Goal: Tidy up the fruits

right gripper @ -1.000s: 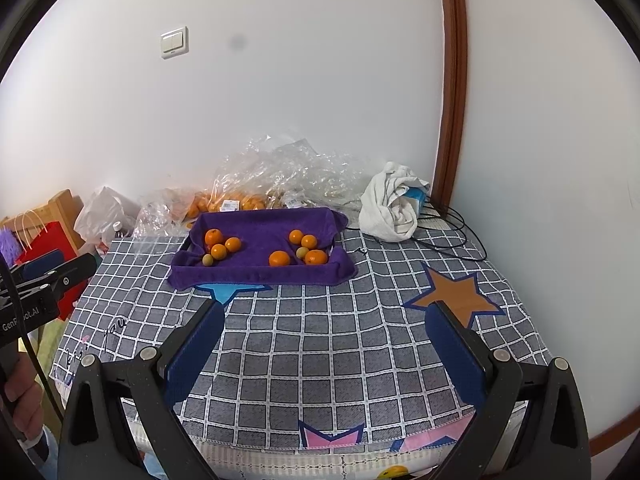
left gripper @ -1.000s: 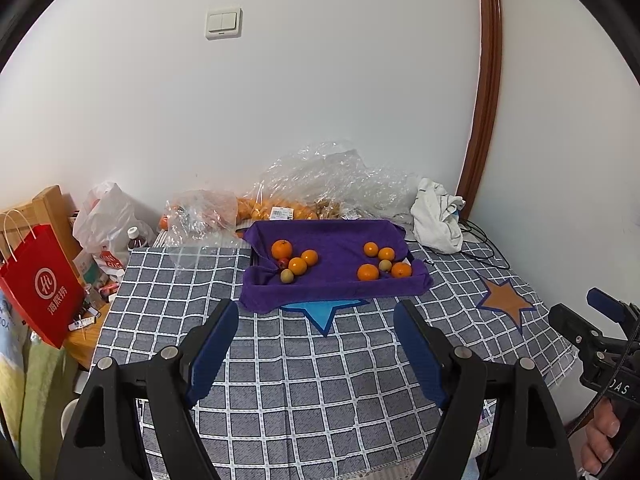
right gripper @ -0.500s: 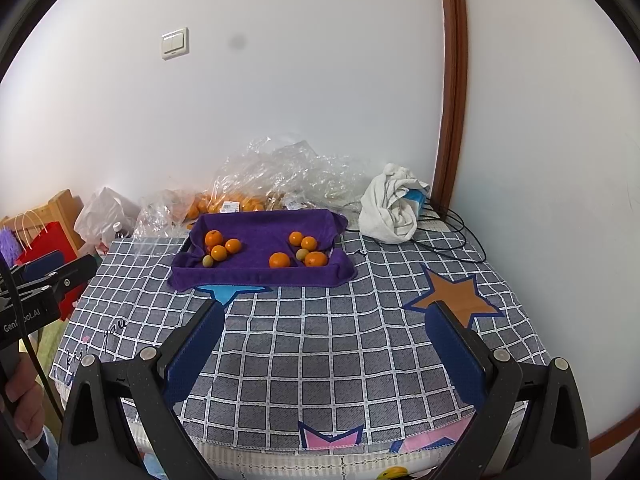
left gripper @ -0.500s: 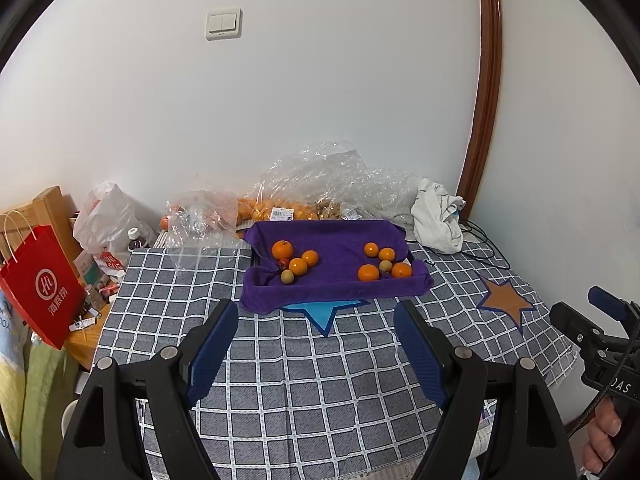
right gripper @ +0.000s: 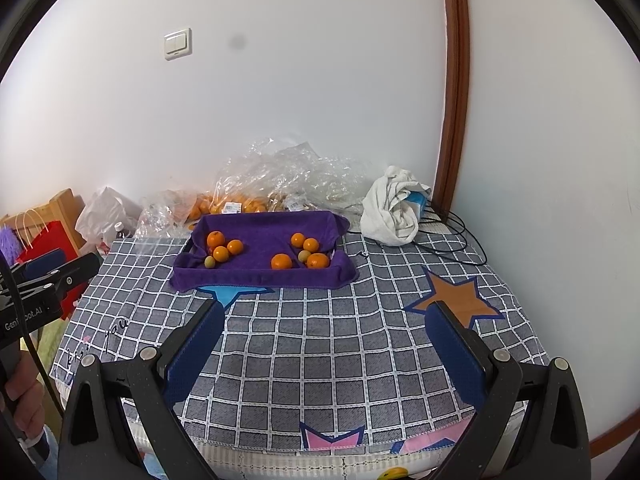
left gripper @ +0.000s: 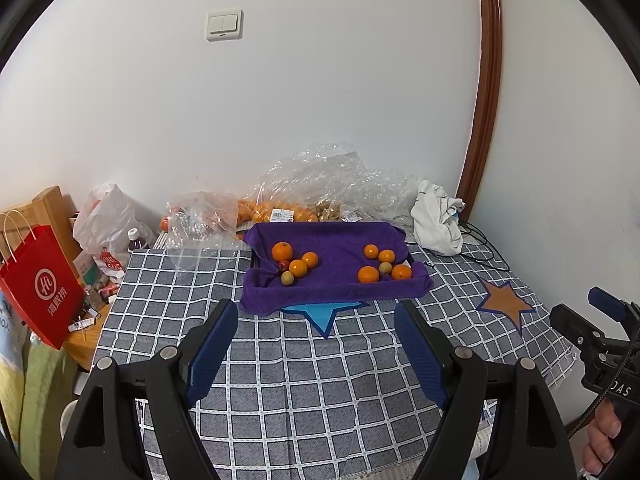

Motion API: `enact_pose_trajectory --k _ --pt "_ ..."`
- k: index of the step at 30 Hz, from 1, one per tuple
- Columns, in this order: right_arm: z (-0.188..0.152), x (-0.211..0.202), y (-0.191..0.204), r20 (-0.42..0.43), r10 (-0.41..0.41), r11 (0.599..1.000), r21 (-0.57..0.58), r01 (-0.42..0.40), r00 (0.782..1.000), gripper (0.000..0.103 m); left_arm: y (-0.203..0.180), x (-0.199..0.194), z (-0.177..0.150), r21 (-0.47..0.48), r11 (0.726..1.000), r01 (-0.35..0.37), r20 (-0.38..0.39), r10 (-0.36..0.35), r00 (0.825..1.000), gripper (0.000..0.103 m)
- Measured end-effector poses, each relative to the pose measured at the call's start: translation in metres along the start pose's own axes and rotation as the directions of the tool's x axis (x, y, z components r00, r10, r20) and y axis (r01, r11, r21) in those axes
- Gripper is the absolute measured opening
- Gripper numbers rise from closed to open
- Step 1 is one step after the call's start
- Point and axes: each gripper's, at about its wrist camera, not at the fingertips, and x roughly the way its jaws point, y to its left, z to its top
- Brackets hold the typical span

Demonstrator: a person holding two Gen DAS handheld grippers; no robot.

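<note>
Purple towel-lined tray (left gripper: 332, 292) ahead of both grippers; fruits (left gripper: 298, 268) are grouped into 2 clusters. Left gripper (left gripper: 316, 344) and right gripper (right gripper: 326, 338) are held wide, empty.

Red paper bag (left gripper: 42, 280) left; white cloth (right gripper: 394, 210) by wall

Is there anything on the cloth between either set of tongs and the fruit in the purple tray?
Nothing visible. Only bare checked tablecloth lies between the open right tongs and the purple tray, and likewise ahead of the open left tongs. The fruit sits behind the tray's low near rim.
</note>
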Motion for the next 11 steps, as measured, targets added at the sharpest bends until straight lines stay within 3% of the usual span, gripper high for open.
enact_pose_trajectory --k 11 --pt "-0.0033 0.0056 0.0063 0.014 0.021 0.999 -0.024 -0.021 1.000 0.099 0.0076 0.0097 -0.0046 -0.027 1.000 -0.004 0.032 0.005 0.999 0.079"
